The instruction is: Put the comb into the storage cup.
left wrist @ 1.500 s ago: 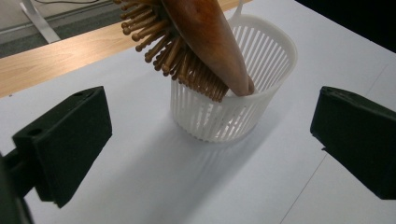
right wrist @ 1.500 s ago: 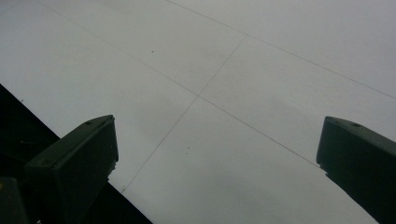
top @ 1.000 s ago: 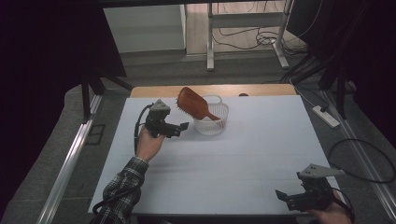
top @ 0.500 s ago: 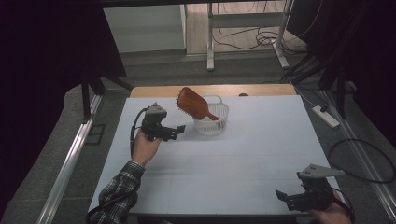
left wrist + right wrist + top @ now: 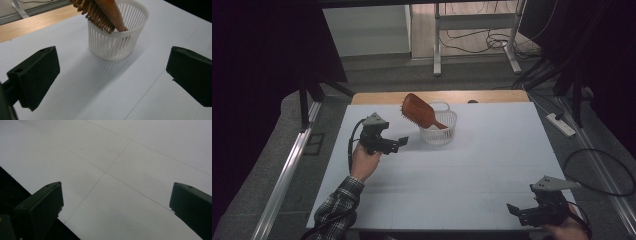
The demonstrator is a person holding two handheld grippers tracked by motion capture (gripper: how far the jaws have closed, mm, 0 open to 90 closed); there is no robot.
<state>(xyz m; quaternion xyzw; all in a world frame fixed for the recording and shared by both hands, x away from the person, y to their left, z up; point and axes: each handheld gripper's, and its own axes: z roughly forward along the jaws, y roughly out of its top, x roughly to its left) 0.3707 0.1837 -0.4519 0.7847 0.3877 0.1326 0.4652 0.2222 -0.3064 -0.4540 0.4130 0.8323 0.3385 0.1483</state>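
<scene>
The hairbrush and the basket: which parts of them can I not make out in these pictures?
- Hairbrush handle end: hidden inside the basket in the high view, behind its slatted wall.
- Brush head top: cut off by the upper edge of the left gripper view.
- Basket floor: hidden by the wall and handle in the left gripper view.
- Bristle detail: too small in the high view.

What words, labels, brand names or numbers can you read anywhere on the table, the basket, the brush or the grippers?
None: no readable text in these pictures.
The wooden hairbrush, the white basket, the white table, the left gripper and the right gripper bear no visible print or label.
</scene>
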